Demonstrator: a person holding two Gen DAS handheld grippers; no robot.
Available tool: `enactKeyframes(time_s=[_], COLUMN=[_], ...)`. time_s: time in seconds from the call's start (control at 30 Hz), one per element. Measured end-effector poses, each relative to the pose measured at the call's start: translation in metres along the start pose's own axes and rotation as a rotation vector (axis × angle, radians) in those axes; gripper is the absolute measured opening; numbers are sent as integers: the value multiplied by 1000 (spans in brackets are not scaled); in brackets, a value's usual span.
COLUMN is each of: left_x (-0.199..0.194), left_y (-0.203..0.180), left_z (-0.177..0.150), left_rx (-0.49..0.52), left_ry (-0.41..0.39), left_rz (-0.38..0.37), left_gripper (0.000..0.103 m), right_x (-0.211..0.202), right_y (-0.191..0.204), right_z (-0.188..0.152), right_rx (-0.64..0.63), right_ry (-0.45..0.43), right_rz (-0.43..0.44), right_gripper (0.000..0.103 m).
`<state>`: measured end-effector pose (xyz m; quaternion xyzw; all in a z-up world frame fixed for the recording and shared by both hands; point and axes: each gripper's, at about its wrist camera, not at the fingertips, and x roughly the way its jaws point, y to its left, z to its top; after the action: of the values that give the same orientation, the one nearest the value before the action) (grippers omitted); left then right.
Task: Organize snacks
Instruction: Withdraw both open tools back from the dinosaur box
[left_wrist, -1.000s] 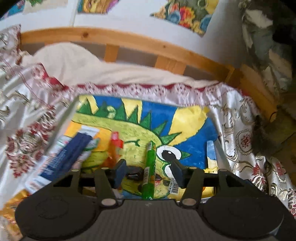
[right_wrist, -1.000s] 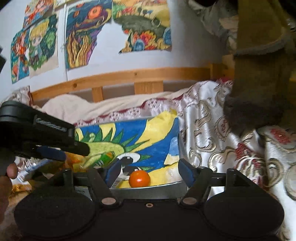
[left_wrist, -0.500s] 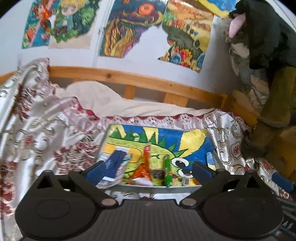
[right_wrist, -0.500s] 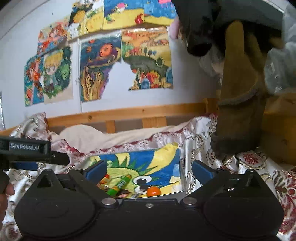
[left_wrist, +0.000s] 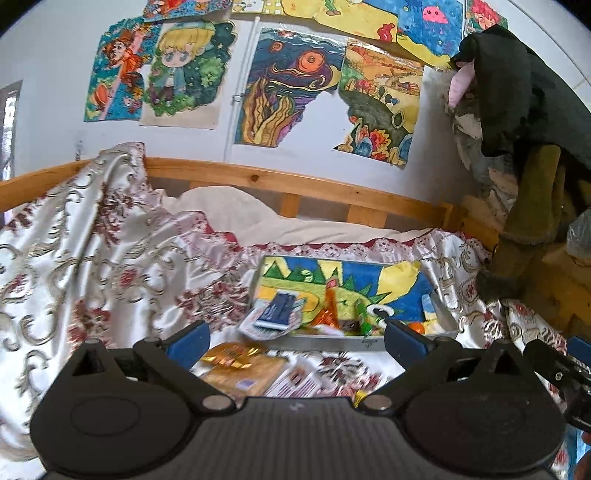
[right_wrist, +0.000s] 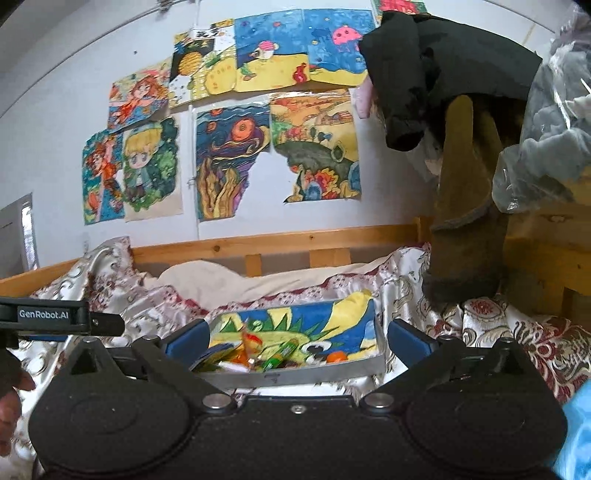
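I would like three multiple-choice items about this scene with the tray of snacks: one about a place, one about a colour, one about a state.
1. Where does the small round fruit lie?
A. in the tray, near its front right corner
B. on the bedspread, outside the tray
C. on the wooden rail

2. What colour is the stick-shaped snack in the tray?
A. pink
B. green
C. white

3. How does the right tool stand?
A. shut on the fruit
B. shut on nothing
C. open, holding nothing

Answers:
1. A: the right wrist view shows the orange fruit inside the tray rim, toward the front right.
2. B: the stick is bright green in both views.
3. C: its blue pads stand wide apart with nothing between them; the left tool is open too.
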<state>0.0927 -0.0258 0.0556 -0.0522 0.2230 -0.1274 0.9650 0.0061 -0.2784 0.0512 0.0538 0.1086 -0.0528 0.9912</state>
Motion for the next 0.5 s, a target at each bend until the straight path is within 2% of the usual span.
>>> enactKeyframes(time_s=[0.3, 0.5], left_x=[-39, -60], left_y=[25, 48], left_z=[-24, -49], left_rx=[55, -5], left_ry=[38, 119], left_rz=[84, 127], left_gripper=[103, 103], right_x=[-37, -53], right_y=[25, 41], right_z=[-23, -34], right_rx=[-30, -63], right_ry=[60, 132], right_rz=[44, 90], right_gripper=[102, 102])
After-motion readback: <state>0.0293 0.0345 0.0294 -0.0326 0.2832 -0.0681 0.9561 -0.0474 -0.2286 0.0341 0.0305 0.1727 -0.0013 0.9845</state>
